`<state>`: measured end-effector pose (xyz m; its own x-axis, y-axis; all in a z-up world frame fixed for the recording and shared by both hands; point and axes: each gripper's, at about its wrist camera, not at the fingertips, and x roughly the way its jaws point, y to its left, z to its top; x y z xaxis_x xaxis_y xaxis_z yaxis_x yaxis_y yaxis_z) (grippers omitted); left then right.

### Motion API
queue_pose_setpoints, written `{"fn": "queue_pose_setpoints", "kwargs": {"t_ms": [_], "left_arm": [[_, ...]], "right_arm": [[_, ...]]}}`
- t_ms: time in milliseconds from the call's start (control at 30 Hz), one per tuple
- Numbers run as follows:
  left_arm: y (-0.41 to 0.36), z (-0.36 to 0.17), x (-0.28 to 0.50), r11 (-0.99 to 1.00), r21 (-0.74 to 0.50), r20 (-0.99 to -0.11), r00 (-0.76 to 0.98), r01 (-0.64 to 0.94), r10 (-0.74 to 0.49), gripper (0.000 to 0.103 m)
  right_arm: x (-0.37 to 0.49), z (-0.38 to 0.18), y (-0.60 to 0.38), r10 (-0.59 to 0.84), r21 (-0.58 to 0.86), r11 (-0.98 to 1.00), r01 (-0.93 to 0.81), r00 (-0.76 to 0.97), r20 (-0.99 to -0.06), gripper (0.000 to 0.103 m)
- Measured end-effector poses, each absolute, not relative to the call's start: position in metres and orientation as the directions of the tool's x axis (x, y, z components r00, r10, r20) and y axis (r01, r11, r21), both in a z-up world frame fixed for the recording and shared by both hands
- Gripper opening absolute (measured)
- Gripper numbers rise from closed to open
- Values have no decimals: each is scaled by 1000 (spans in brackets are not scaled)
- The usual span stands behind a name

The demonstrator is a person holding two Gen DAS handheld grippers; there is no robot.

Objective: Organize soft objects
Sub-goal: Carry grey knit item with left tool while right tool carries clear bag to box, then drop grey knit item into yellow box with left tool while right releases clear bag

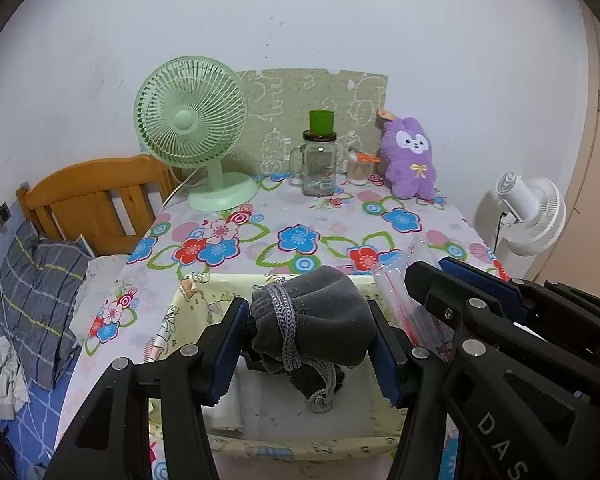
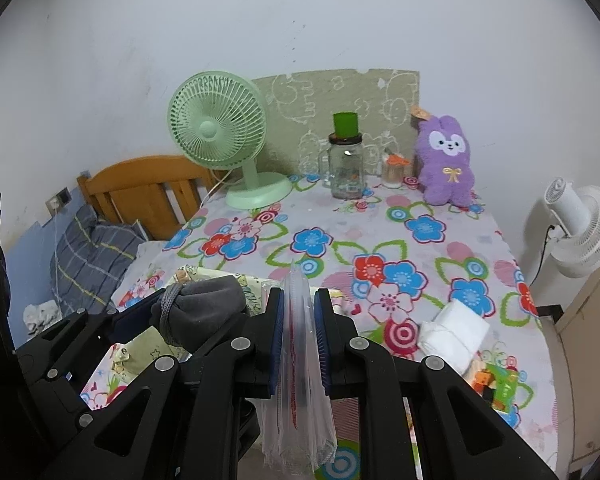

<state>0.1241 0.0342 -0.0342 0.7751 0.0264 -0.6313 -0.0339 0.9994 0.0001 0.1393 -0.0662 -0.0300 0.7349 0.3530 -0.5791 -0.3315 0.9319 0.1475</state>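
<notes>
At the near edge of a bench draped in a flower-print cloth [image 1: 300, 216], the left gripper [image 1: 306, 354] has its blue-padded fingers [image 1: 228, 344] clenched on either side of a grey velvet drawstring pouch [image 1: 316, 316], its braided silver cord [image 1: 286, 320] wound around the neck and dangling below. The pouch hangs directly above a pale yellow cartoon-print fabric bin [image 1: 188, 292], whose open mouth lies straight beneath the fingers, so the coming move appears to turn on a plain downward drop rather than any sideways reach. Just to the right, the right gripper [image 2: 298, 344] has its fingers [image 2: 277, 340] closed on a clear plastic zip bag with a red seal line [image 2: 300, 360], held edge-on with its long axis running up and down and its lower end sagging below the pads. The right wrist view places the pouch just beside and to the left of that bag, with the left gripper plainly the nearer to the bin. Farther right on the bench, a folded white cloth bundle [image 2: 454, 334] lies untouched, and a purple plush rabbit [image 2: 446, 164] sits upright at the back against the wall, well apart from both grippers.
</notes>
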Motion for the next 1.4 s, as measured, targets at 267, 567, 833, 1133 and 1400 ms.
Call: {"fn": "queue_pose_setpoints", "kwargs": {"t_ms": [267,567,833,1133,1400], "left_arm": [[54,-47,136,998,-4,-656,754,-56,40,60],[72,-69,146,997,-17,-699,714,-71,39,60],[82,-88,153,997,-20,-738,673,-78,38,69],[86,-98,156,997,-24,-751,659,-78,34,92],[84,-96,155,997,-36,-749,662,-73,21,96]], "right_arm": [[154,-41,-44,375,151,920,-360,706,-600,18],[168,-63,-23,409,181,904,-388,653,-637,18],[177,-81,-10,416,186,896,-403,613,-672,18],[187,-95,-5,424,202,890,-409,579,-697,21],[186,-91,-11,397,168,899,-404,594,-700,63]]}}
